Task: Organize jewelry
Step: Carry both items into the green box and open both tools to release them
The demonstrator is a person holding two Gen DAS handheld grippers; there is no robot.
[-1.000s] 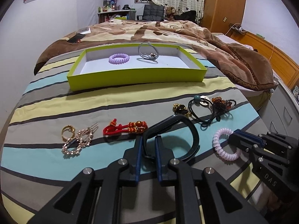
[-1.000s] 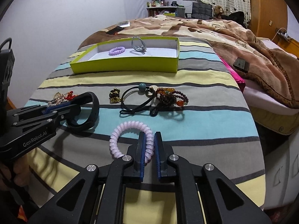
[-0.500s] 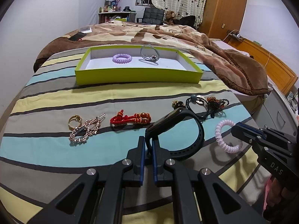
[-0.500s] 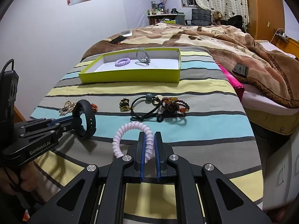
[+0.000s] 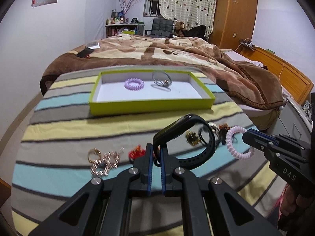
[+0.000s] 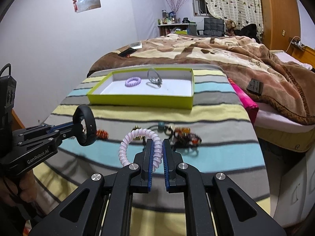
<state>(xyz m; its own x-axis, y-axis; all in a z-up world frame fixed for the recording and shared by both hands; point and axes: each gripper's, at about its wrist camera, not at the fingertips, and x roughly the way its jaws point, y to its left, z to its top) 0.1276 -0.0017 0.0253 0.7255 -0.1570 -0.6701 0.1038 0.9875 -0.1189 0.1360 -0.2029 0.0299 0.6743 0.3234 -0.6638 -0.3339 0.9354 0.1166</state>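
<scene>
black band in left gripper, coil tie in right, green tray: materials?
Black band: looks like matte silicone or rubber; smooth, flexible, strap holes.
Coil tie: glossy pale pink plastic, probably; spiral telephone-cord form.
Green tray: likely cardboard; thin straight walls, matte lime outside, white inside.

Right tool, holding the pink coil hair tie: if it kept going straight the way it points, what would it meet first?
Probably the near wall of the green tray. The right tool, shut on the pink coil hair tie, is raised above the loose jewelry, though depth is unclear.
</scene>
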